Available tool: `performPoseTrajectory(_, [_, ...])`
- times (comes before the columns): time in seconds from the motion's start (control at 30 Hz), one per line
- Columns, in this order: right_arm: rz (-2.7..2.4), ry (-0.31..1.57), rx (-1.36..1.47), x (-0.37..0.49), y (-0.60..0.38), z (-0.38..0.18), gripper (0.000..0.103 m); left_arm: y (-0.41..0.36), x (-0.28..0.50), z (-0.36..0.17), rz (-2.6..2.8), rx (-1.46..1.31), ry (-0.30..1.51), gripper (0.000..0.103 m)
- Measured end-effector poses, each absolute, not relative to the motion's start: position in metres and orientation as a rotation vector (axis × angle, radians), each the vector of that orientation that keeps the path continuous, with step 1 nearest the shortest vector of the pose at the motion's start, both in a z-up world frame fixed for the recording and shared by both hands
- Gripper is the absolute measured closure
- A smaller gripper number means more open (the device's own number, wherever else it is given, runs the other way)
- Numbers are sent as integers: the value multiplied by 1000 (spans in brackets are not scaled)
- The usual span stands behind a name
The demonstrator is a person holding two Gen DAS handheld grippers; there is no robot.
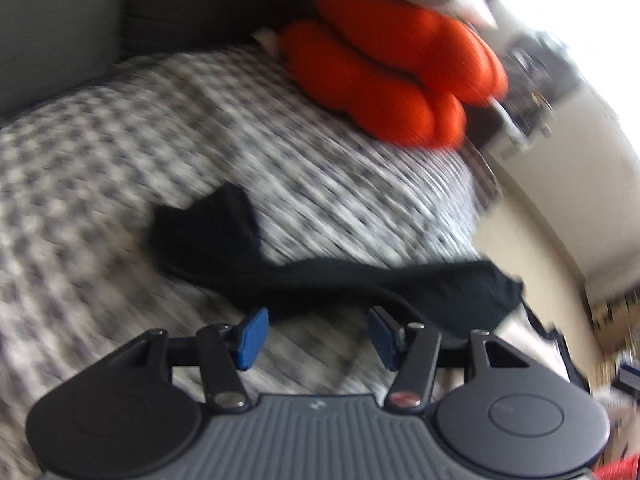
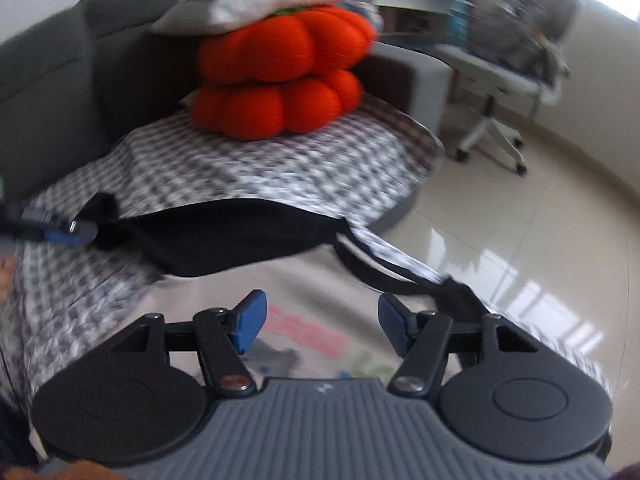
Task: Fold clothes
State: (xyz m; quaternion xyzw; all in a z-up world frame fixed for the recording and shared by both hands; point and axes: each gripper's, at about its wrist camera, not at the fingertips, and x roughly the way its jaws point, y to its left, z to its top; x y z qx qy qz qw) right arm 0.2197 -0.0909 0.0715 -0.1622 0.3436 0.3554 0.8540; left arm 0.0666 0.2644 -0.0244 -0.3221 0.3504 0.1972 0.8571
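Both your grippers, left gripper (image 1: pixel 316 338) and right gripper (image 2: pixel 320 326), hang wide, empty, w/ black garment (image 2: pixel 232 236) mid-frame; edge overhang could slide it off the checked cover (image 2: pixel 280 168).

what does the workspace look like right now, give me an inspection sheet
surface: checked cover over a grey sofa.
job's things: black garment spread on the cover; a pale printed garment lies nearer, under the right tool.
clutter: two orange cushions stacked, grey pillow on top.
grippers: left tool open, nothing between its pads; right tool open, empty.
cables: nothing seen.
surroundings: glossy tiled floor, white swivel chair, blurred shelves behind.
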Motion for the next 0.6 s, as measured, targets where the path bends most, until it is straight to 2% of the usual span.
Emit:
performPoseTrajectory(0.3, [955,528,-628,140,19,52,38,321,48,-35,611,-790,700,47])
performPoseTrajectory(0.6, [1071,448,-749,127,131,8,40,340,32,-37,689,-859,667,47])
